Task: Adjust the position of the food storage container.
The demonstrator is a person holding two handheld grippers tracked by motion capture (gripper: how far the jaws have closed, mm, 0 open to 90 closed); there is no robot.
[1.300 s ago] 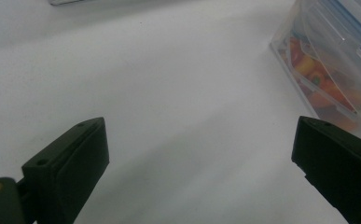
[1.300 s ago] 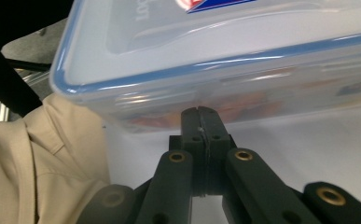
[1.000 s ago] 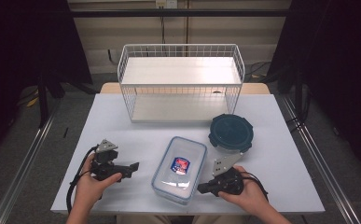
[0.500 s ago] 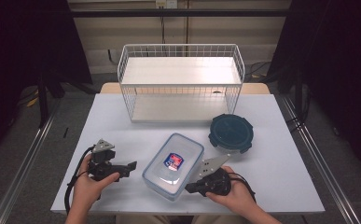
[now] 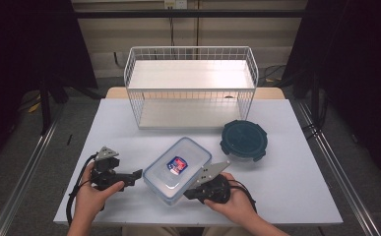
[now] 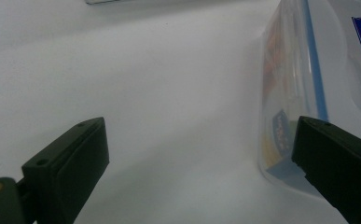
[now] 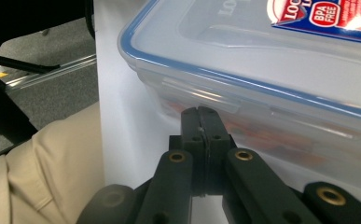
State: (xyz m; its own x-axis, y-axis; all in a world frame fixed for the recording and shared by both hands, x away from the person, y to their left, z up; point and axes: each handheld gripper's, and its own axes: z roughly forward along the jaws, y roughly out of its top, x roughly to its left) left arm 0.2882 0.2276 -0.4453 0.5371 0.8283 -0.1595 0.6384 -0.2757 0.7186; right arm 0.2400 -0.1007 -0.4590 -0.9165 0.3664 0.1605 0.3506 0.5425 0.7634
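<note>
A clear rectangular food container (image 5: 177,169) with a blue seal and a red and blue label lies slantwise on the white table (image 5: 286,182). My right gripper (image 5: 188,193) is shut, and its tip (image 7: 200,112) rests against the container's (image 7: 262,56) near side wall, just under a lid flap. My left gripper (image 5: 138,177) stands open at the container's left end. In the left gripper view its jaws (image 6: 199,128) are wide apart, with the container's corner (image 6: 304,79) just behind the right jaw and nothing between them.
A white wire rack (image 5: 190,88) stands at the back of the table. A round dark teal lidded container (image 5: 244,139) sits right of the clear one. The table's front edge lies close under both hands, with a beige trouser leg (image 7: 38,163) below it.
My right gripper has slid left along the table's front. The clear container has turned to lie more slantwise and shifted a little toward the left gripper, which has stayed put.
</note>
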